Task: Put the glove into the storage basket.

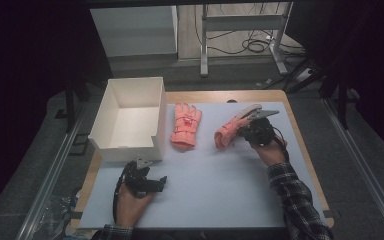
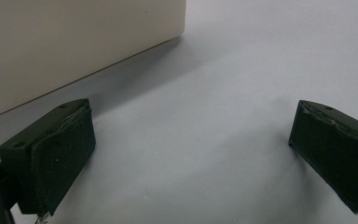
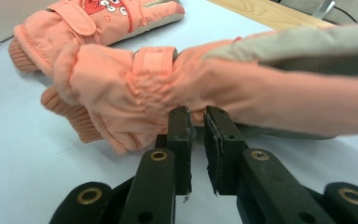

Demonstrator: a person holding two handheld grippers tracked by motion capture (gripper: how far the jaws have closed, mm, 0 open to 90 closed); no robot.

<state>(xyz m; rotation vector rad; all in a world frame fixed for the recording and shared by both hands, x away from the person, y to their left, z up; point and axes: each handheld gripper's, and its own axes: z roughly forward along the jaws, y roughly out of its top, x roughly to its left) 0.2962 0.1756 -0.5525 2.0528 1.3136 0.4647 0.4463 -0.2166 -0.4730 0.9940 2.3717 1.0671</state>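
While left fingers (image 2: 191,158) gape, right fingers (image 3: 198,140) pinch the puffy, knit-cuffed pink glove (image 3: 168,88).

Salmon-pink glove (image 3: 135,88) with grey palm, second pink glove (image 1: 185,125) with red print, white box (image 1: 130,117), black fingers (image 3: 179,135)

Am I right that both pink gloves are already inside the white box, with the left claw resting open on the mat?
No. In the high view both pink gloves lie on the mat beside the white box. The left claw does rest open.
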